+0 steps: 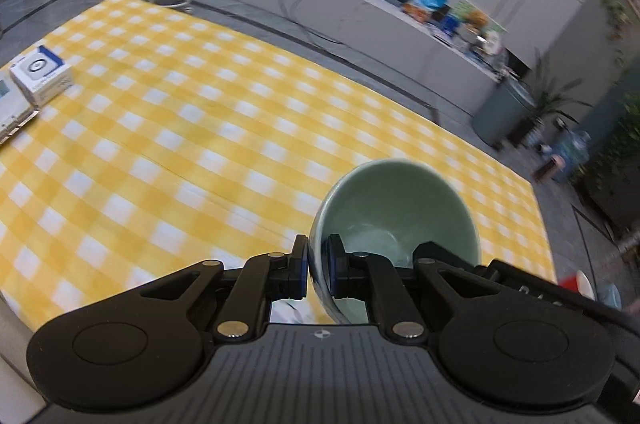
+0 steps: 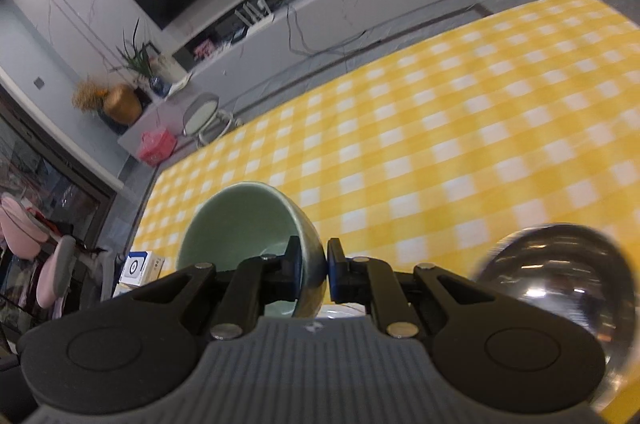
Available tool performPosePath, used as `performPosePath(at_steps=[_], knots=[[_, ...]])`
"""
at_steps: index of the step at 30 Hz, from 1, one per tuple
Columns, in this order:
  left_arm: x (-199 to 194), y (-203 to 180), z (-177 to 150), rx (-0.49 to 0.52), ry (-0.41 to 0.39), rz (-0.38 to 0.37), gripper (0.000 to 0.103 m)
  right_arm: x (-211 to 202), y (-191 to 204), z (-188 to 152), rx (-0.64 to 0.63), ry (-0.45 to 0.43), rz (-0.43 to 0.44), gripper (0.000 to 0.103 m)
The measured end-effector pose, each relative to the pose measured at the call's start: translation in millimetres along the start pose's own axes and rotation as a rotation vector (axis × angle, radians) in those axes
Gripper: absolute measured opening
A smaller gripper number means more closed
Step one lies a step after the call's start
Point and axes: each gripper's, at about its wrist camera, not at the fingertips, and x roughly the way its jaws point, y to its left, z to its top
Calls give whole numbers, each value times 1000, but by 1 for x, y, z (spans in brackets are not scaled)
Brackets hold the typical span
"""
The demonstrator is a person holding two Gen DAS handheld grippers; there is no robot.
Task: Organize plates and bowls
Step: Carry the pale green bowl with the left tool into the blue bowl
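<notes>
The left gripper (image 1: 318,266) is clamped on the rim of a pale green ceramic bowl (image 1: 394,207), one pad inside the wall and one outside, the bowl tilted above the yellow-and-white checked tablecloth (image 1: 240,111). The right gripper (image 2: 313,270) pinches a second pale green ceramic bowl (image 2: 244,224) likewise. At its four o'clock sits a shiny steel bowl (image 2: 560,276). A white box (image 1: 40,73) lies at the left view's nine o'clock.

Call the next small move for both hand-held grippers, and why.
Probably bring the two bowls together and nest one inside the other. The left hand-held gripper pinches the wall of a pale green ceramic bowl, held tilted above the yellow checked tablecloth. The right hand-held gripper holds a second pale green ceramic bowl the same way. No stack shows ahead.
</notes>
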Motion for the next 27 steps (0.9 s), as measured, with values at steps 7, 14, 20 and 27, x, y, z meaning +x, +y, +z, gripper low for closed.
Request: performPosePath(at_steps=[7, 14, 20, 27], knots=[[1, -47, -36, 70, 72, -96, 10, -59, -53, -6, 47, -57, -40, 12], [29, -64, -60, 73, 196, -127, 11, -66, -104, -15, 116, -20, -71, 12], [48, -74, -72, 98, 251, -80, 11, -57, -119, -23, 84, -13, -119, 11], [52, -79, -76, 113, 287, -30, 11, -46, -125, -24, 53, 8, -137, 10]])
